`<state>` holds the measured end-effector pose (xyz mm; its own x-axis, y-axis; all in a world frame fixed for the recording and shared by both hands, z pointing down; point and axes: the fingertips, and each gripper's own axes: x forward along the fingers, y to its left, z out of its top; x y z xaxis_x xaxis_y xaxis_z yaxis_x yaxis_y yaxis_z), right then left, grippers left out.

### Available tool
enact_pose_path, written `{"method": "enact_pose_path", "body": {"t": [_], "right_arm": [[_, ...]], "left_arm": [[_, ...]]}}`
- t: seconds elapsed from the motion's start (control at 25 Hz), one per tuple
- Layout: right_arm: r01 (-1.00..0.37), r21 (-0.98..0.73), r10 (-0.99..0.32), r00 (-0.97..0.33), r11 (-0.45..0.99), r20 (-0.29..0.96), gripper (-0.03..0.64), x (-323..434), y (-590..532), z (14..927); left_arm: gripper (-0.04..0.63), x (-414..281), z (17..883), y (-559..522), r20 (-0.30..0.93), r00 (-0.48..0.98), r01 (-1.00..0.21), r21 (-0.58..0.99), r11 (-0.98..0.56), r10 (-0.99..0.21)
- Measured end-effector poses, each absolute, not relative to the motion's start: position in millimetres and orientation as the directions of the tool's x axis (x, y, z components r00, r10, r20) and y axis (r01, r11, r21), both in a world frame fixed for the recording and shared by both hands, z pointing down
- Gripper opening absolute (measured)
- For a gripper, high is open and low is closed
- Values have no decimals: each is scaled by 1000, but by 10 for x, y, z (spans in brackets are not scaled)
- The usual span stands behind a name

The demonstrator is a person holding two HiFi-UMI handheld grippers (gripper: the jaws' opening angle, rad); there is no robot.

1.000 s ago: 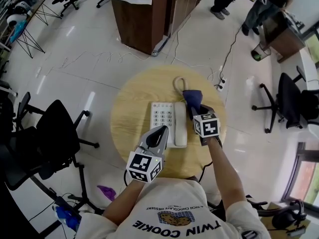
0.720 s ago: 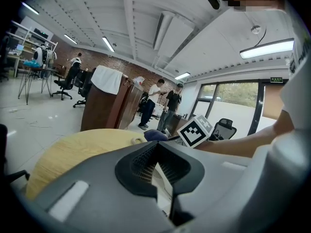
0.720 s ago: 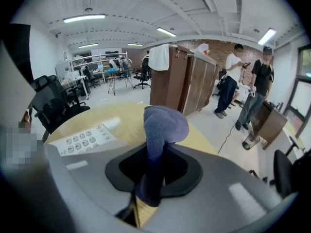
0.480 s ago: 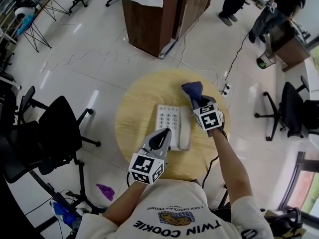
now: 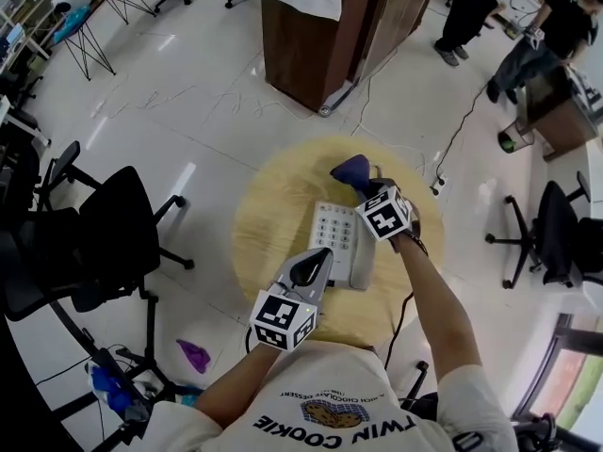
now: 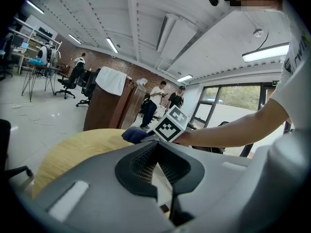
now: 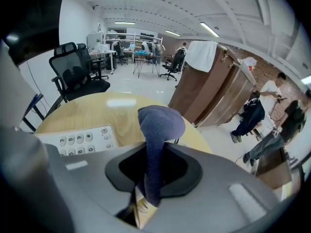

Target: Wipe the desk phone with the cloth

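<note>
Your right gripper [image 7: 146, 198] pinches cloth [image 7: 160, 123] just beyond desk phone [image 5: 339, 238], left gripper [image 5: 309, 269] closed, empty, by phone's near edge, office chair [image 5: 113, 234] well left.

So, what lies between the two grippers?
The white desk phone lies between the left gripper and the right gripper, which holds the cloth; the head view shows it.

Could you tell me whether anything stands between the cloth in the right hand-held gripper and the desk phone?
Nothing visible does. The dark blue cloth, clamped in the right hand-held gripper, is just beyond the white desk phone's far end on the round wooden table; the shut left hand-held gripper sits at the near end.
</note>
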<state>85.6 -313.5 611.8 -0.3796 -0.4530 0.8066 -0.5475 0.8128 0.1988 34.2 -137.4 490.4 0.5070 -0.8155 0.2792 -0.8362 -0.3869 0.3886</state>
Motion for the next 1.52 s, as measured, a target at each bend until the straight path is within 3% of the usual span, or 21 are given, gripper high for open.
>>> {"method": "enact_pose_path", "body": {"t": [0.36, 0.68, 0.92, 1.52], "right_arm": [[-451, 178, -395, -449, 874, 802, 64, 188, -2999, 6116], [-465, 150, -391, -481, 873, 784, 64, -88, -2907, 6099], [-562, 150, -472, -487, 813, 735, 64, 37, -2896, 5881], [-798, 118, -745, -484, 591, 459, 64, 591, -1918, 4765]], "left_arm": [[-8, 126, 4942, -1277, 282, 470, -850, 402, -342, -837], [-8, -14, 4943, -1230, 274, 462, -850, 407, -334, -843], [-8, -62, 4928, -1185, 262, 485, -839, 409, -359, -835], [-8, -3, 4648, -1085, 186, 585, -788, 361, -499, -789]]}}
